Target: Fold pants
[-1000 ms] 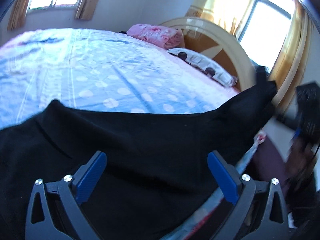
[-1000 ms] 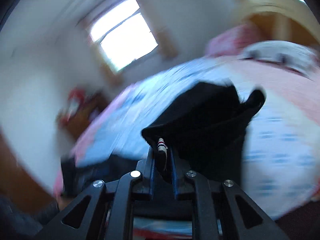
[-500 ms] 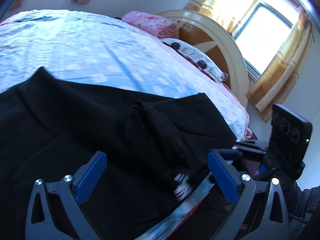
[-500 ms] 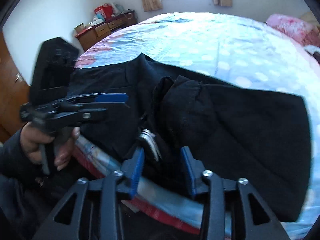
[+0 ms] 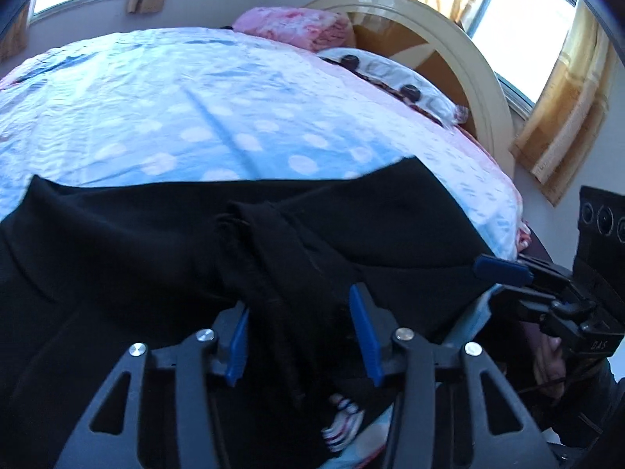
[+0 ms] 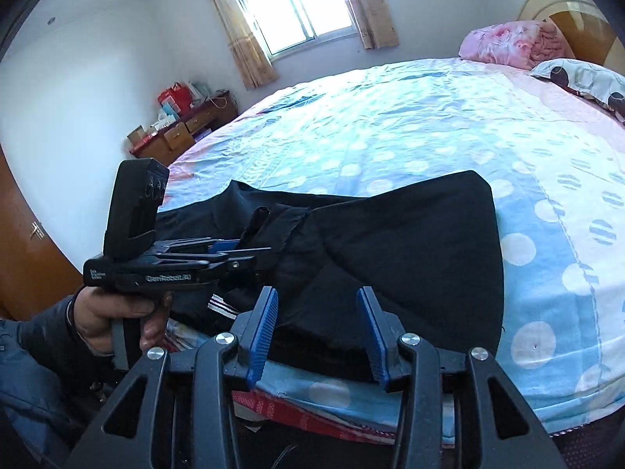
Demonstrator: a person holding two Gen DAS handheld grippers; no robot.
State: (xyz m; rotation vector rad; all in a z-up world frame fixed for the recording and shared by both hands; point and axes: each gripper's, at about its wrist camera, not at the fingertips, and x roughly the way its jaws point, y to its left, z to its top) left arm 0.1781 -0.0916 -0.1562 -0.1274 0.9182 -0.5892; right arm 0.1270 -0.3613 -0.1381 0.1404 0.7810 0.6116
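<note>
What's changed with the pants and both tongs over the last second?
The right tongs let go of the black pants they carried a second ago and now stand open at the bed's near edge. The left tongs narrowed around the bunched fold, not yet shut. The pants went from lifted to lying on the bed sheet, which stayed put.

The pants [image 6: 390, 258] are matt black cloth, soft and slightly fuzzy. The bedsheet [image 6: 390, 129] is thin, wrinkled cotton-like cloth with a faint sheen. Both grippers, left [image 5: 300, 336] and right [image 6: 317, 332], are matt black plastic with ribbed blue pads [image 6: 265, 328] and shiny metal screws [image 6: 225, 338]. The headboard [image 5: 449, 39] is glossy cream-lacquered wood.
</note>
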